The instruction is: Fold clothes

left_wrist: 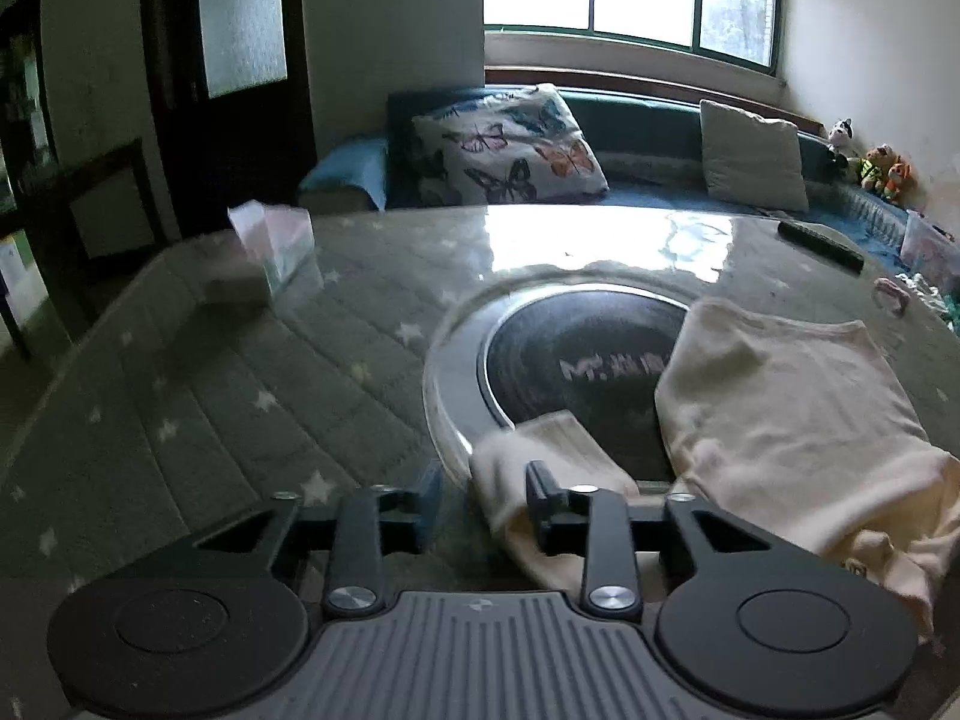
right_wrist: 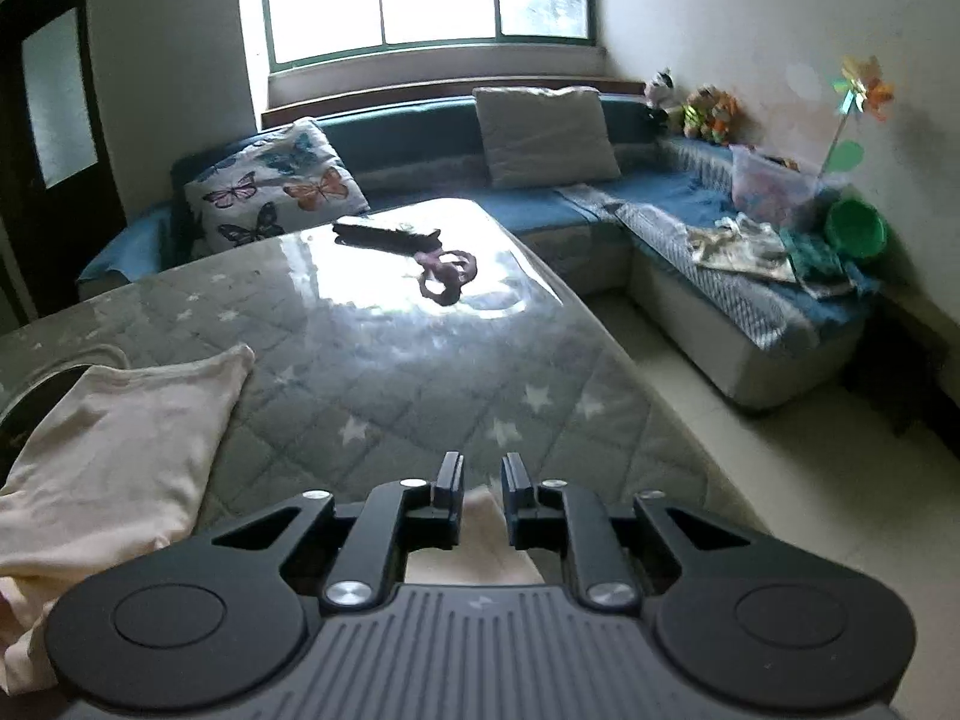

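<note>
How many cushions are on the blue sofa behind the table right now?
2. The white butterfly-print cushion leans at the sofa's left end; the plain off-white square cushion stands against the backrest below the window. Others may be out of view.

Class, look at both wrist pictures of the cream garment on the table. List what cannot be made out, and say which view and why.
- Cream garment, left wrist view: its near hem runs behind the left gripper and off the right edge.
- Right wrist view: the cloth under the right gripper is mostly hidden by the gripper body.
- Lettering on the dark round inset, left wrist view: blurred and partly covered by the garment.
- Box at the table's left: motion blur hides its details.
</note>
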Demonstrator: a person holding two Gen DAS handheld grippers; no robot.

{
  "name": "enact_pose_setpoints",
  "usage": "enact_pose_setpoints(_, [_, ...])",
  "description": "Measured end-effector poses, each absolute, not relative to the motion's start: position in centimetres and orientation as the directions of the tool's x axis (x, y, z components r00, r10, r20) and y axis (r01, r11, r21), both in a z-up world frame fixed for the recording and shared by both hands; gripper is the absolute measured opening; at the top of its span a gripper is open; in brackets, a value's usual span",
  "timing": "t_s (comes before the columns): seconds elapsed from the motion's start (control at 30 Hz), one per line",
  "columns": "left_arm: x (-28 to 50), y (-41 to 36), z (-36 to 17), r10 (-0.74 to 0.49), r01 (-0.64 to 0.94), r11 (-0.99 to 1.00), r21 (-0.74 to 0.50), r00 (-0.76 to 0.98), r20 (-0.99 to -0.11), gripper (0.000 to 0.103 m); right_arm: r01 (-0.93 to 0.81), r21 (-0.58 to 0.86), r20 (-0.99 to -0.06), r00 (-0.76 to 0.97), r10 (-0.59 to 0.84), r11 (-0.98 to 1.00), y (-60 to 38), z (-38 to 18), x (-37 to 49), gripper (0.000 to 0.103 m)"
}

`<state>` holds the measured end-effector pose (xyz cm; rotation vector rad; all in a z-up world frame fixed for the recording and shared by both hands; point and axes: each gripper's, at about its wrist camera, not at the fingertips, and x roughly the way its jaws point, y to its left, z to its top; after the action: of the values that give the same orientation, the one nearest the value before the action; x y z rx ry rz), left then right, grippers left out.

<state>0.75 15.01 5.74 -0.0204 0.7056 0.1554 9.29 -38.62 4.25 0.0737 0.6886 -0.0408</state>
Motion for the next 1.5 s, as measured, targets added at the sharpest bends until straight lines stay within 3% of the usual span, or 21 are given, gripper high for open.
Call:
enact_pose_setpoints(0.33, [8.5, 10.1, 4.8, -0.029, 0.036, 0.999, -0.002, 0.757, -0.652, 0.035, -0.178, 0.066, -0.656, 0.734, 0.177, 0.982, -31.6, 3.9, 15.9, 0.016])
enact_pose_setpoints(0.47, [12.1, 7.7, 3.6, -0.078, 0.099, 0.995, -0.006, 0.743, -0.664, 0.039, -0.246, 0.075, -0.677, 0.699, 0.230, 0.966, -29.1, 3.1, 18.7, 0.022])
enact_pose_setpoints(0.57, [14.8, 6.3, 2.5, -0.087, 0.128, 0.992, 0.012, 0.734, -0.673, 0.045, -0.286, 0.081, -0.694, 0.671, 0.260, 0.955, -27.3, 2.2, 20.7, 0.022])
enact_pose_setpoints(0.8, [19.8, 4.9, 0.1, -0.097, 0.152, 0.988, 0.014, 0.697, -0.711, 0.045, -0.339, 0.089, -0.724, 0.624, 0.295, 0.936, -24.8, -0.1, 24.7, 0.022])
enact_pose_setpoints(0.87, [20.4, 4.9, -0.6, -0.106, 0.155, 0.988, 0.001, 0.684, -0.722, 0.043, -0.342, 0.091, -0.729, 0.617, 0.296, 0.935, -24.5, -0.6, 25.5, 0.022])
enact_pose_setpoints(0.93, [20.9, 5.1, -1.0, -0.132, 0.161, 0.986, -0.030, 0.676, -0.725, 0.026, -0.343, 0.093, -0.734, 0.611, 0.297, 0.935, -24.2, -1.0, 26.3, 0.022])
enact_pose_setpoints(0.97, [21.0, 5.1, -1.1, -0.148, 0.167, 0.985, -0.046, 0.675, -0.723, 0.011, -0.344, 0.093, -0.736, 0.608, 0.297, 0.934, -24.1, -1.3, 26.6, 0.022])
enact_pose_setpoints(1.0, [21.0, 5.1, -1.0, -0.157, 0.170, 0.984, -0.054, 0.678, -0.718, 0.005, -0.346, 0.093, -0.738, 0.606, 0.298, 0.934, -24.0, -1.4, 26.9, 0.022])
enact_pose_setpoints(1.1, [20.1, 4.3, -0.3, -0.183, 0.200, 0.978, -0.056, 0.700, -0.691, 0.004, -0.351, 0.091, -0.739, 0.603, 0.300, 0.932, -23.7, -1.7, 27.4, 0.022])
enact_pose_setpoints(1.33, [15.3, 0.2, 1.3, -0.388, 0.452, 0.889, -0.069, 0.667, -0.637, 0.009, -0.347, 0.087, -0.742, 0.603, 0.293, 0.934, -24.0, -1.9, 27.8, 0.022])
enact_pose_setpoints(1.5, [14.8, 0.6, 2.0, -0.355, 0.424, 0.905, -0.035, 0.707, -0.611, 0.014, -0.348, 0.089, -0.739, 0.605, 0.296, 0.933, -24.1, -1.9, 27.7, 0.022])
